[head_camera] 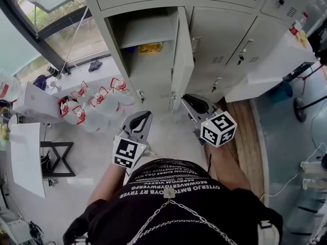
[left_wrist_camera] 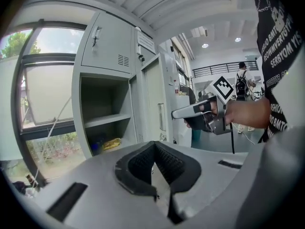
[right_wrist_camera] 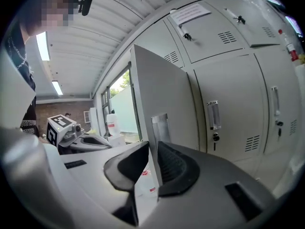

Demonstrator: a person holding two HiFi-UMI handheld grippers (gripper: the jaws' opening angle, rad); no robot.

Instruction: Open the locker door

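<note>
Black-shirted person (head_camera: 179, 198), seen from above, stands before a grey locker bank (head_camera: 230, 40), holding one claw in each hand. One locker door (head_camera: 181, 60) at centre stands swung well out, its compartment exposed at left with a yellow packet (head_camera: 149, 47) on the lower shelf. Right claw (right_wrist_camera: 151, 147) has its tips set on either side of the door's free edge, apparently pinching it just below the recessed handle (right_wrist_camera: 159, 123). Left claw (left_wrist_camera: 152, 144) hovers nearer, tips together, empty. Opening looks nearly done; next comes a steady swing wider to the right, keeping the grip square on the thin edge.
</note>
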